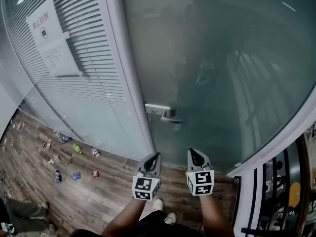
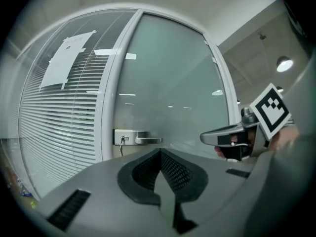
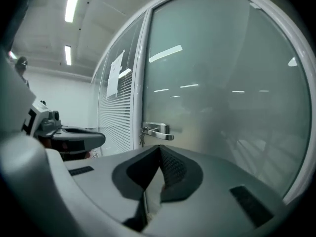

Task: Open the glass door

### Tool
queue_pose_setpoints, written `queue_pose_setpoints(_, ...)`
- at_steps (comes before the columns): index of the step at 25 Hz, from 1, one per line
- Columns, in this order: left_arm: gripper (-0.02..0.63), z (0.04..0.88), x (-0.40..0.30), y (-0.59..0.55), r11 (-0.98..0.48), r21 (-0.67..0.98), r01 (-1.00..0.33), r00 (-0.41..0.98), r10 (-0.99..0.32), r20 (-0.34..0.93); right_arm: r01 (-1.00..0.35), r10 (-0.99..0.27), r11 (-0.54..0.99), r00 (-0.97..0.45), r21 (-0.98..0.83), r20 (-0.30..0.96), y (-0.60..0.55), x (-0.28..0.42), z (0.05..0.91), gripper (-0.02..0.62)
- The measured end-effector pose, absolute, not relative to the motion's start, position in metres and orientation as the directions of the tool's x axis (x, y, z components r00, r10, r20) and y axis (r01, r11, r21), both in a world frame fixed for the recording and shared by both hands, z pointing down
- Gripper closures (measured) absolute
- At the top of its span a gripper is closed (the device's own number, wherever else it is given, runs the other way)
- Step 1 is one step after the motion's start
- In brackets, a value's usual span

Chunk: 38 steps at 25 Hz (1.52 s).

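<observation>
The frosted glass door (image 1: pixel 222 68) stands closed in front of me, in a white frame. Its silver lever handle (image 1: pixel 164 113) sits at the door's left edge, with a key hanging below it in the left gripper view. My left gripper (image 1: pixel 154 157) and my right gripper (image 1: pixel 195 154) are held side by side below the handle, well short of it, both shut with nothing between the jaws. The handle (image 2: pixel 140 139) shows just above the left gripper (image 2: pixel 160 153), and the handle (image 3: pixel 158 131) lies beyond the right gripper (image 3: pixel 159 148).
Left of the door is a glass wall with white blinds (image 1: pixel 84 98) and a paper notice (image 1: pixel 52 38). Several small items (image 1: pixel 74 157) lie on the wooden floor by the wall. A person's leg (image 1: pixel 22 214) is at the bottom left. A dark railing (image 1: pixel 276 191) stands at the right.
</observation>
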<state>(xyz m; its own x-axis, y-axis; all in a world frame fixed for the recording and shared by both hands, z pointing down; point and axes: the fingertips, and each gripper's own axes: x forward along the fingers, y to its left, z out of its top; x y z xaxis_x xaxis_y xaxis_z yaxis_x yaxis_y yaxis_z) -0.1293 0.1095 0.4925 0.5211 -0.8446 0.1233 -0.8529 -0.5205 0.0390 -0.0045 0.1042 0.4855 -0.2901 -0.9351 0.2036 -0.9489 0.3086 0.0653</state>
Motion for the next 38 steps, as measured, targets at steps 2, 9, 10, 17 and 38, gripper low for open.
queue_pose_setpoints(2,0.603,0.492,-0.131,0.100,-0.510,0.063,-0.858,0.514,-0.849,0.119,-0.935,-0.921,0.347,-0.324,0.076,0.218,0.094,-0.010,0.484,0.580)
queue_pose_setpoints(9,0.603,0.512,-0.151,0.060,-0.483,0.050,-0.874,0.485,-0.863,0.142,-0.848,-0.862,0.487,-0.429,0.208,0.270,0.041,-0.043,0.473,0.580)
queue_pose_setpoints(10,0.603,0.513,-0.154,0.052,-0.478,0.051,-0.877,0.480,-0.866,0.142,-0.829,-0.851,0.508,-0.442,0.233,0.281,0.031,-0.050,0.472,0.578)
queue_pose_setpoints(17,0.603,0.502,-0.164,0.001,-0.507,0.025,-0.862,0.506,-0.853,0.130,-0.648,-0.792,0.605,-0.434,0.463,0.429,-0.030,-0.082,0.468,0.476)
queue_pose_setpoints(38,0.603,0.537,-0.172,-0.050,-0.564,0.060,-0.824,0.565,-0.808,0.169,-0.270,-0.451,0.888,-0.357,0.371,0.818,-0.090,-0.112,0.561,0.520)
